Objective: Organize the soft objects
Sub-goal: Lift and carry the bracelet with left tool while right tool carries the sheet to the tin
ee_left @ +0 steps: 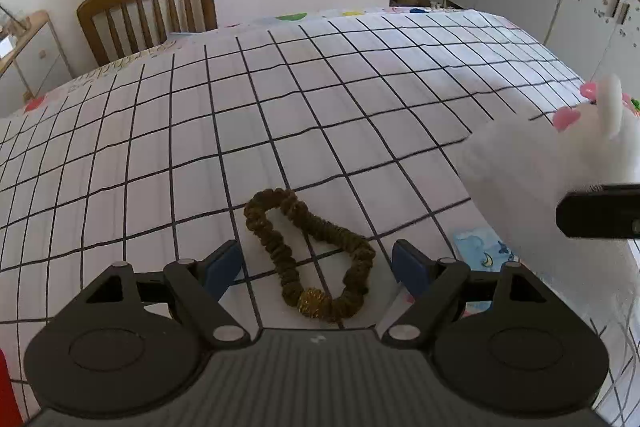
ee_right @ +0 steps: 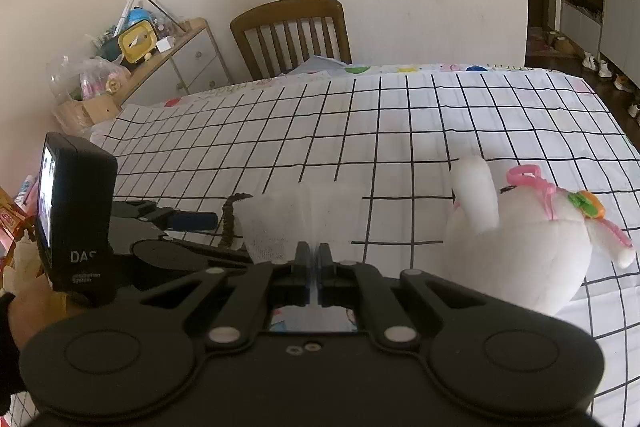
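My left gripper (ee_left: 316,263) stands with its blue pads apart over the grid-patterned tablecloth (ee_left: 280,99), nothing pressed between them. The dark olive scrunchie (ee_left: 310,253) lies flat in the gap, its long axis running from far-left to near-right, its gold bead at the near end. To the right, my right gripper (ee_right: 314,255) is pinched together on a thin white gauzy cloth (ee_right: 288,219) that spreads away from the tips. Farther right, a white plush toy (ee_right: 524,243) with pink ribbon rests on the tablecloth, just beside the cloth.

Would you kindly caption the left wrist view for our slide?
Open left gripper poised over a brown scrunchie on the gridded tablecloth.
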A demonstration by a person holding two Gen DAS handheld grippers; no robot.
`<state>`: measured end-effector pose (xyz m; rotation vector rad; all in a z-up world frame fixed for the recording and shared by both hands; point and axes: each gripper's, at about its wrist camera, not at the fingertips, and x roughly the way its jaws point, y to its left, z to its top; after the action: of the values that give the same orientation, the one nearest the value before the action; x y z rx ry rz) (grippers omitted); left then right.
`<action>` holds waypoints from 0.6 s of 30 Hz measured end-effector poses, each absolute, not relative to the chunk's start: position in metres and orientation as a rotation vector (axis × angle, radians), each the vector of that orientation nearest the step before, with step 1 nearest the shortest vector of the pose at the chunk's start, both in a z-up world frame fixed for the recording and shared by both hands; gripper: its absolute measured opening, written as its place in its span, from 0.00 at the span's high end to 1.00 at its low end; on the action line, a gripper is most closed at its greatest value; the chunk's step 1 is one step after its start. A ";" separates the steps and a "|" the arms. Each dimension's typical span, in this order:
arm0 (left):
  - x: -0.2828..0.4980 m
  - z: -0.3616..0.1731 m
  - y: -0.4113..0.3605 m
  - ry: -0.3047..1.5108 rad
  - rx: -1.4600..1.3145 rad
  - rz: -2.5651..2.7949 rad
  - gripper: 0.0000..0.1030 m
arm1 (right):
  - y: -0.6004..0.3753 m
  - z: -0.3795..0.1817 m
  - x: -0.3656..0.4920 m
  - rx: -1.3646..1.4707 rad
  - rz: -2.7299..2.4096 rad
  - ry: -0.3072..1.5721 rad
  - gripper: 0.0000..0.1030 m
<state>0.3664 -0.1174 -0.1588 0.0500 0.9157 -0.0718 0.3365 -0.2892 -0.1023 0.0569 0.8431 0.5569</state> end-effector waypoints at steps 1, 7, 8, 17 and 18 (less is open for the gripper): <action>0.367 -0.158 -0.118 0.909 0.053 -0.070 0.33 | -0.289 -0.103 0.337 0.057 0.557 0.843 0.97; 0.368 -0.153 -0.121 0.888 0.065 -0.089 0.83 | -0.288 -0.103 0.336 0.055 0.554 0.844 0.97; 0.367 -0.153 -0.121 0.883 0.063 -0.089 0.83 | -0.288 -0.103 0.336 0.053 0.554 0.844 0.97; 0.345 -0.136 -0.091 0.840 -0.044 -0.050 0.87 | -0.284 -0.093 0.329 0.051 0.561 0.833 0.97; 0.342 -0.133 -0.088 0.834 -0.051 -0.050 0.87 | -0.283 -0.091 0.328 0.054 0.566 0.833 0.97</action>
<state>0.3419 -0.0884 -0.1329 -0.0508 0.8340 -0.0496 0.3276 -0.2833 -0.0914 0.0538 0.8331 0.5663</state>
